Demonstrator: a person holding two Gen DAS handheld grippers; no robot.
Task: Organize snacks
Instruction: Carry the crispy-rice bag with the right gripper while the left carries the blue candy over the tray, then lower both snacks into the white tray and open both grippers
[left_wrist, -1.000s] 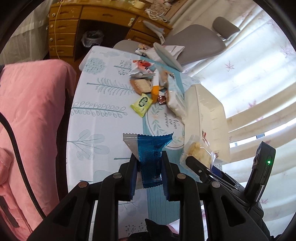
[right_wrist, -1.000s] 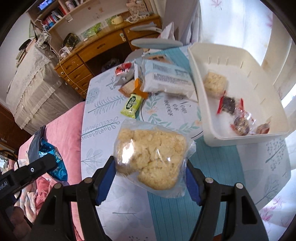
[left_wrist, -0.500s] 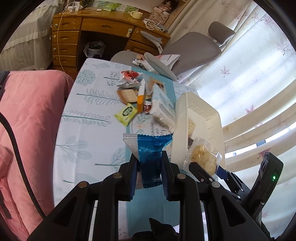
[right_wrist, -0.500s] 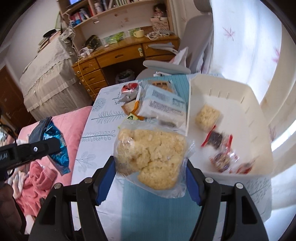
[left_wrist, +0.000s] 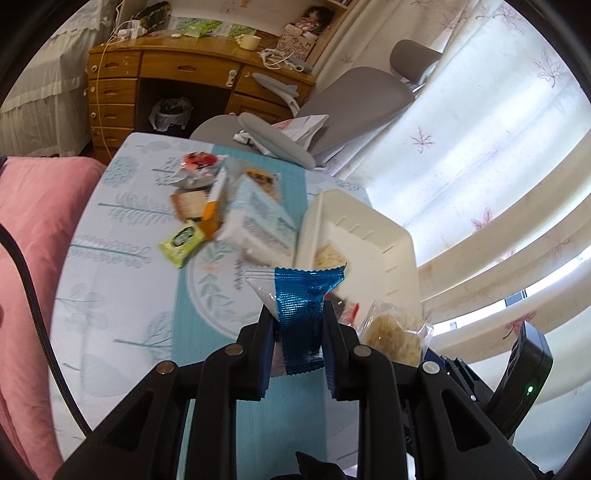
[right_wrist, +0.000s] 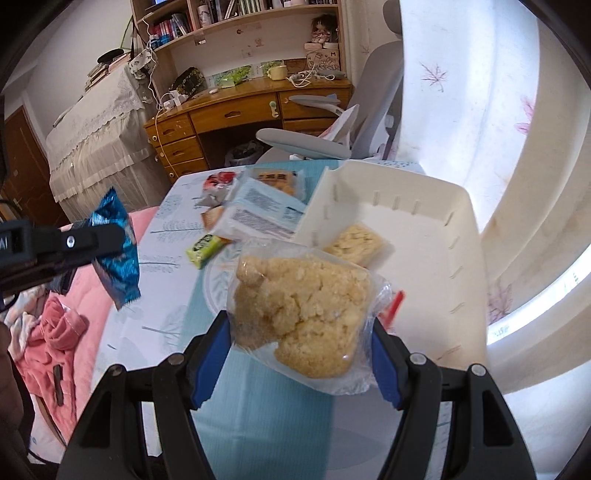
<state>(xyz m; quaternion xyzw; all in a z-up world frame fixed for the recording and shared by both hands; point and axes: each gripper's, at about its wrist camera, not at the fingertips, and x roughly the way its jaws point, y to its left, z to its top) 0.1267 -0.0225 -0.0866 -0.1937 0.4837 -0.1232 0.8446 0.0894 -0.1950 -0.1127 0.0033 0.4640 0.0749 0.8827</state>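
The right claw, clamped wide on a rice cake, sits nearest the bin, ahead and to its right. The left claw, pinching a blue packet, trails alongside.

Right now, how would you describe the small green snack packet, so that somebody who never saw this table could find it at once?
Start at the white basket on the leaf-patterned tablecloth. To its left lies a heap of snacks led by a large pale blue pack. The green packet lies alone at the heap's near edge, flat, and is the only lime-green wrapper there.
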